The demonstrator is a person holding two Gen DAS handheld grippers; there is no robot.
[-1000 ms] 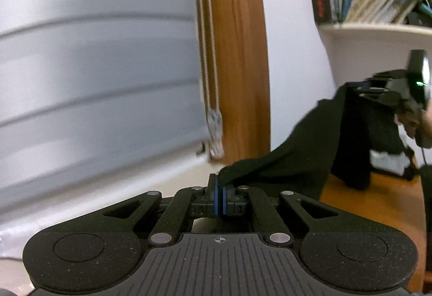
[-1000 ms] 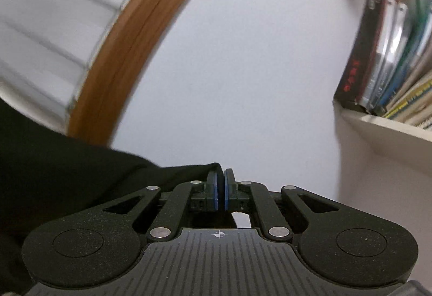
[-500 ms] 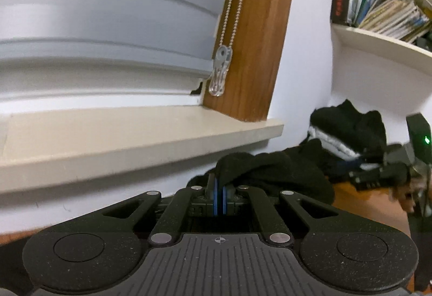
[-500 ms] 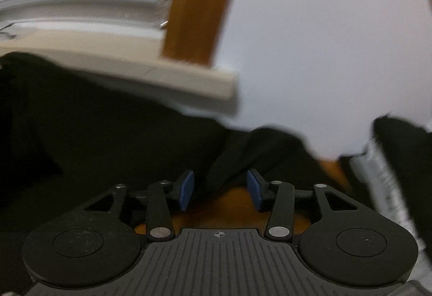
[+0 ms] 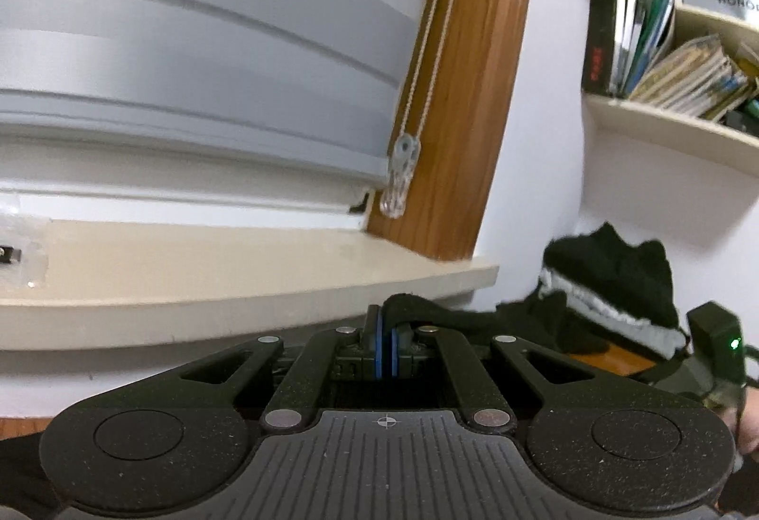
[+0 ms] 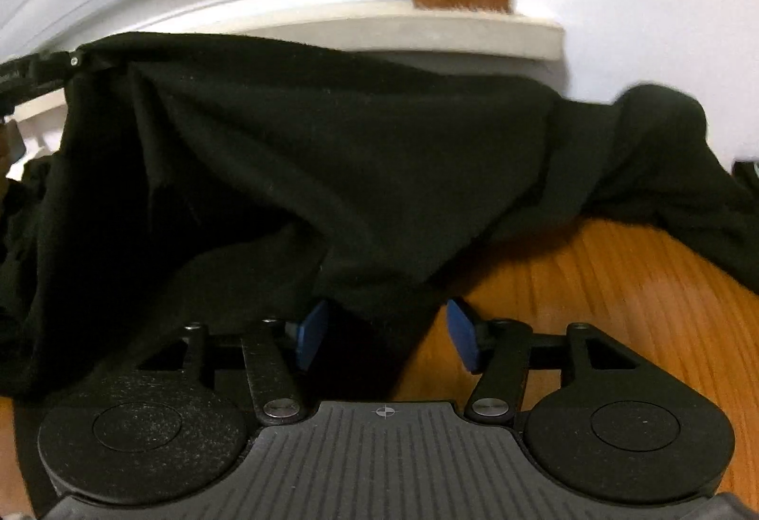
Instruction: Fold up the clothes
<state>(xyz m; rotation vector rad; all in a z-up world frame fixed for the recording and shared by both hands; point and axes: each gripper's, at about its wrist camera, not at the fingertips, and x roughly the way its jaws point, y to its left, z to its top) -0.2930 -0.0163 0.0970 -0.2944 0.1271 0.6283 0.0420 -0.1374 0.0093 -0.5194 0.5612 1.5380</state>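
Holding one corner of the black garment point(image 5: 403, 306) in my left gripper point(image 5: 385, 347), I see its blue fingers point(image 5: 378, 344) pressed together with a fold of cloth bunched just ahead of and above their tips. My right gripper point(image 6: 386, 332) is different: its jaws have just been opening and stand about half apart, with a hanging fold of the garment point(image 6: 332, 169) draped down between the fingers point(image 6: 310, 332) but pressed by neither pad.

Risks, as I judge them: with only the left corner held, the cloth may sag into a heap on the desk point(image 6: 593, 283) instead of lying flat, since it already falls in deep creases ahead of the right fingers. The loose fold between the right fingers could snag on a pad if I pull that gripper back, dragging the laid edge out of line. To the right of the left fingers, beyond the garment, lies a pile of other clothes point(image 5: 612, 278); the black cloth runs towards it, and I cannot tell whether they touch, so the two could tangle. The windowsill point(image 5: 237, 273) stands close behind the left fingers, leaving little room.
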